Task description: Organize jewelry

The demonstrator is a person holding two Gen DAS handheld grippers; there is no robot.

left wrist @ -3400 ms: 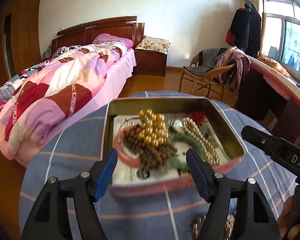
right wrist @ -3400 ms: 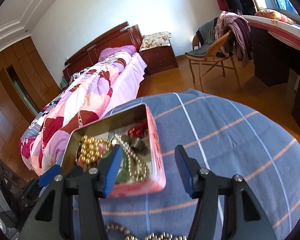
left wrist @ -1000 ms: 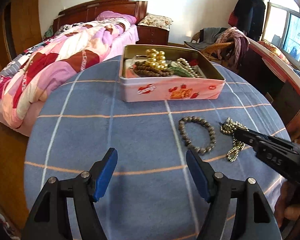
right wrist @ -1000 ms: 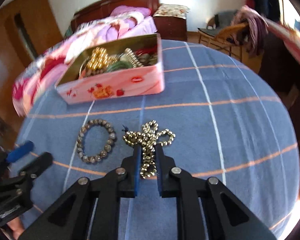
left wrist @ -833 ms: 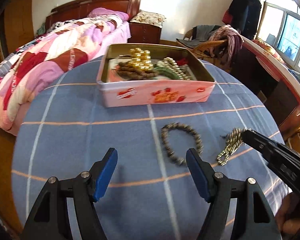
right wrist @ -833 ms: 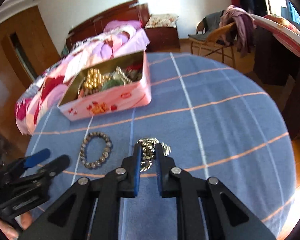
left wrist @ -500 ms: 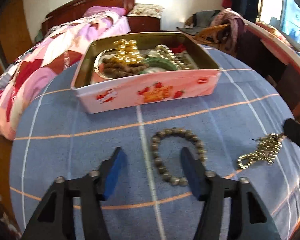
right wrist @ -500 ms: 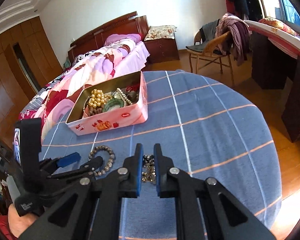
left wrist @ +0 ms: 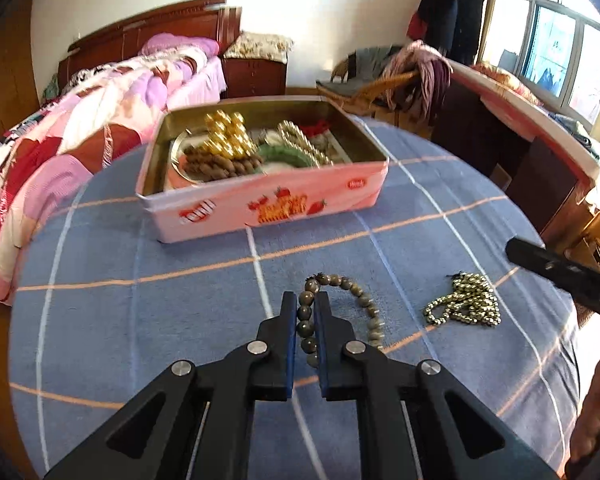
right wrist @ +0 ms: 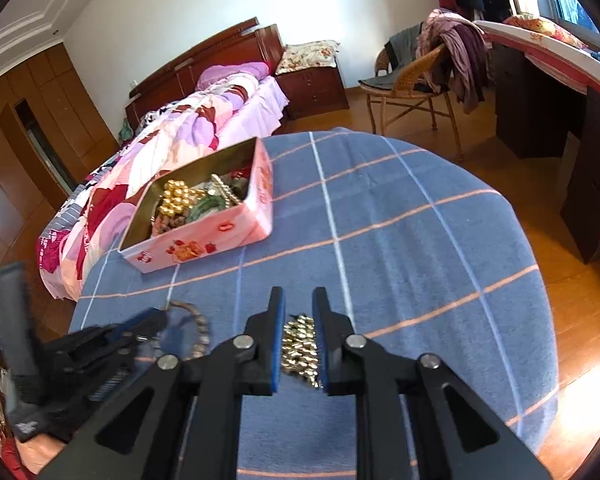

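Left tool [left wrist: 304, 306]: your jaws have just been closing and now pinch the near-left beads of the grey bead bracelet [left wrist: 342, 314], which lies on the blue checked desk [left wrist: 100, 320]; a second ago they stood spread with nothing between them.
Pink tin [left wrist: 268, 204]: at 12 o'clock from your left tool, open, heaped with beads.
Gold chain [left wrist: 464, 300]: at 3 o'clock from the bracelet, loose on the cloth.
Right tool [right wrist: 299, 304]: your jaws have just been opening; slightly parted, pads clear of the chain, which they gripped earlier.
Views: only the left shows the chain fully.
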